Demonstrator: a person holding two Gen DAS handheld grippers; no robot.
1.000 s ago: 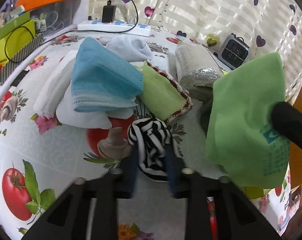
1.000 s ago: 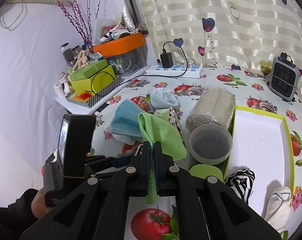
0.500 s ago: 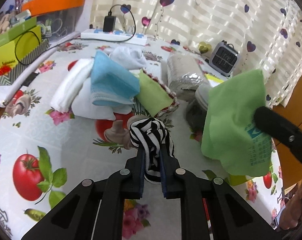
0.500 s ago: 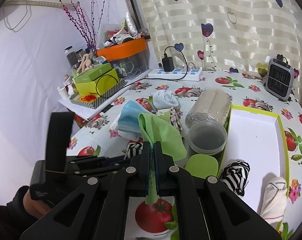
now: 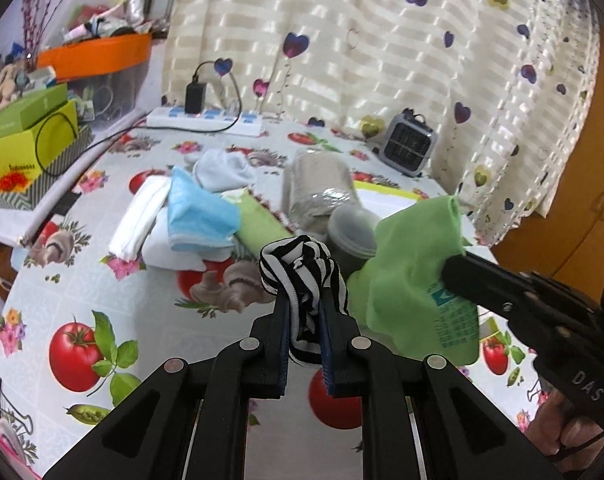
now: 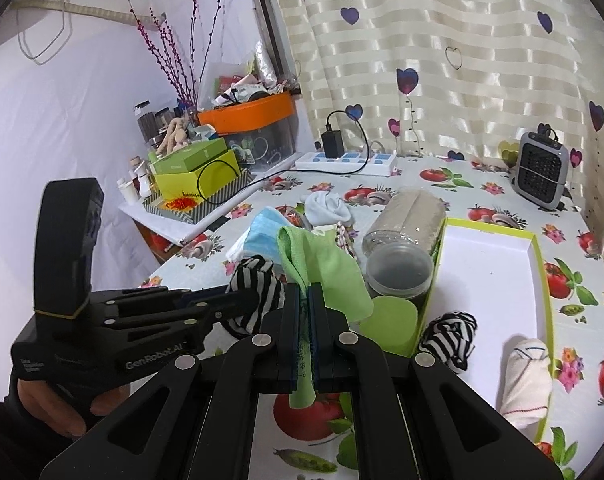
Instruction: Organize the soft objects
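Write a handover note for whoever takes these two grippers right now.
Left gripper: shut on a black-and-white striped sock, lifted off the table.
Right gripper: shut on a green cloth, also held in the air.
Green-rimmed box, on the right in the right wrist view: already holds a second striped sock and a white sock.
Still on the tablecloth: blue face mask, white folded cloths, pale sock, green red-trimmed cloth.
Left to do, probably: drop both held pieces in the box, then clear the pile.
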